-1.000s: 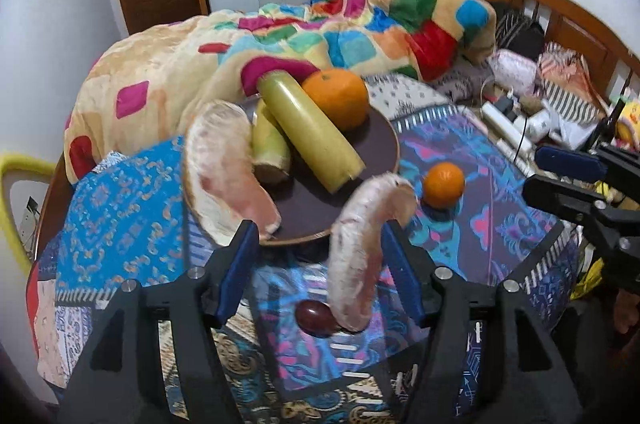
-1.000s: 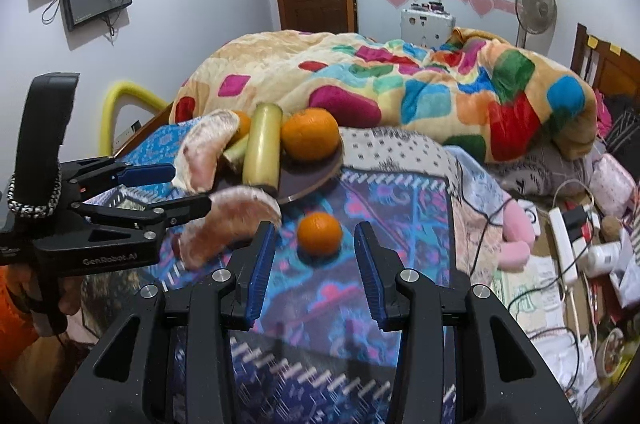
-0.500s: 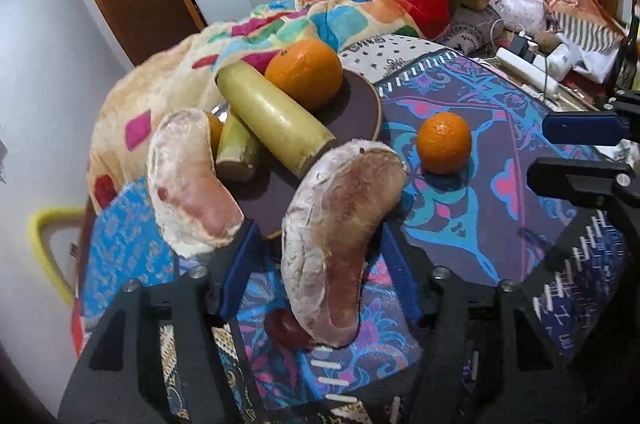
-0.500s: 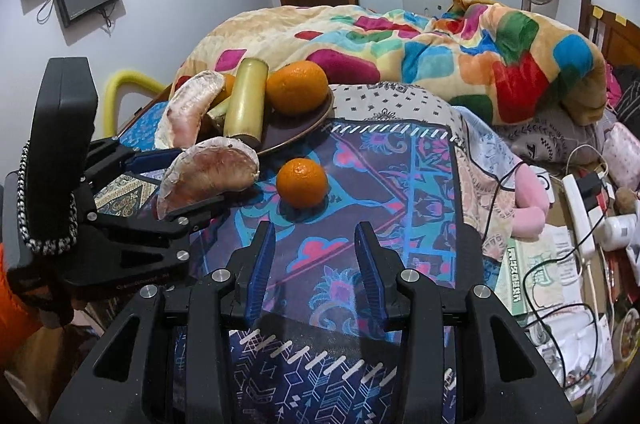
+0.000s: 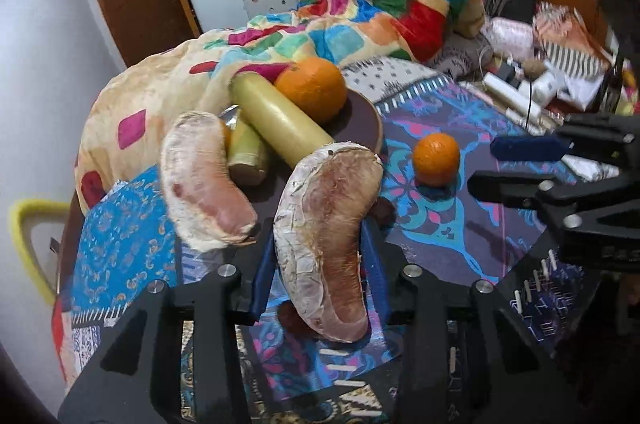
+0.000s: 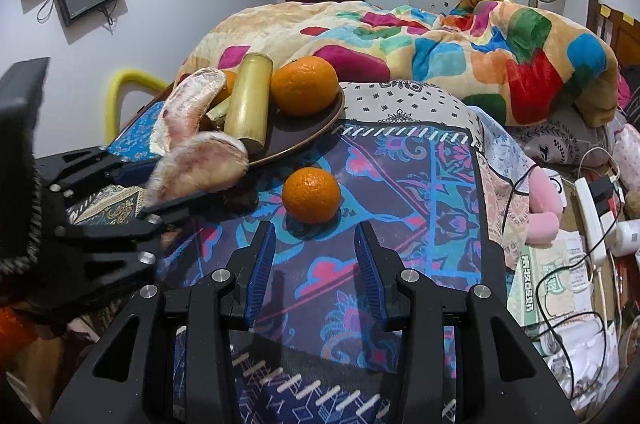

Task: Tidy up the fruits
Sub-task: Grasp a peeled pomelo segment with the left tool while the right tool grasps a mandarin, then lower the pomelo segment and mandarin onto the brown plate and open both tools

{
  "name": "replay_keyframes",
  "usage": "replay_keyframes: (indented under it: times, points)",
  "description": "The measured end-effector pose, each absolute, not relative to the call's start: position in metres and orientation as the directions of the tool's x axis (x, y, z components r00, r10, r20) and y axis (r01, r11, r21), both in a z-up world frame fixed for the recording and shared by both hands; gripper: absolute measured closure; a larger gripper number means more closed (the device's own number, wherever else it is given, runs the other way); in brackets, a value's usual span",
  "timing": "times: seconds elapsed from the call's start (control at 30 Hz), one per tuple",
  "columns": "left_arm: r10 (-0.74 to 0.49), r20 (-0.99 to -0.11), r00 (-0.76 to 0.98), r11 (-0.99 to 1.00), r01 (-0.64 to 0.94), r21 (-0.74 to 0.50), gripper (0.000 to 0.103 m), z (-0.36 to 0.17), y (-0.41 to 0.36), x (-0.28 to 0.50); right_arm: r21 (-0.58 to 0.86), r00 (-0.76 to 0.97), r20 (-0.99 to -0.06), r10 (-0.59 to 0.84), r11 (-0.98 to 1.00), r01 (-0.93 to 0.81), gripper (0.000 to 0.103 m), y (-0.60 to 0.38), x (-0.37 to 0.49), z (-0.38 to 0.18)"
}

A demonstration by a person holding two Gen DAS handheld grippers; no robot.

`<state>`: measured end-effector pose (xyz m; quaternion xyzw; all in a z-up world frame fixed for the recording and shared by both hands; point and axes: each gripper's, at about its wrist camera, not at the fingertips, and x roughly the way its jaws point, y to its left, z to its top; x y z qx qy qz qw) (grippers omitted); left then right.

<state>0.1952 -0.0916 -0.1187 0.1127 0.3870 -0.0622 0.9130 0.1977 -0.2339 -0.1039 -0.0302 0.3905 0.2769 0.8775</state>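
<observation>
My left gripper (image 5: 318, 252) is shut on a peeled pomelo wedge (image 5: 326, 224), holding it above the patterned cloth just in front of the dark round plate (image 5: 366, 116). It also shows in the right wrist view (image 6: 200, 170). The plate holds a second pomelo wedge (image 5: 200, 180), a yellow-green cane piece (image 5: 280, 122), a shorter cane piece (image 5: 248, 150) and a large orange (image 5: 312, 88). A small orange (image 6: 311, 195) lies on the cloth right of the plate. My right gripper (image 6: 316, 264) is open and empty, a short way in front of the small orange.
A dark red fruit (image 5: 292, 316) lies on the cloth under the held wedge. A colourful blanket (image 6: 400, 36) is heaped behind the plate. Cables, a power strip (image 6: 592, 216) and clutter lie to the right. A yellow chair frame (image 6: 124, 84) stands at the left.
My left gripper has carried the pomelo wedge forward to the plate's front edge. My right gripper has moved closer to the small orange.
</observation>
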Motion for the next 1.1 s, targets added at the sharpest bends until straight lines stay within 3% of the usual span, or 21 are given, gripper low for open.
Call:
replay_keyframes:
  times: [0.57,1.1]
  points:
    - [-0.092,-0.666,0.74,0.993,0.116,-0.009,0.062,-0.087,-0.032,0.209,0.115,0.528,-0.735,0.424,0.847,-0.52,0.069,-0.204,0.225,-0.112]
    - [-0.158,-0.654,0.74,0.987,0.102,-0.123,0.062,-0.079,-0.019,0.249,0.108,0.614,-0.64,0.461,0.846,-0.522,0.069,-0.188,0.24,-0.07]
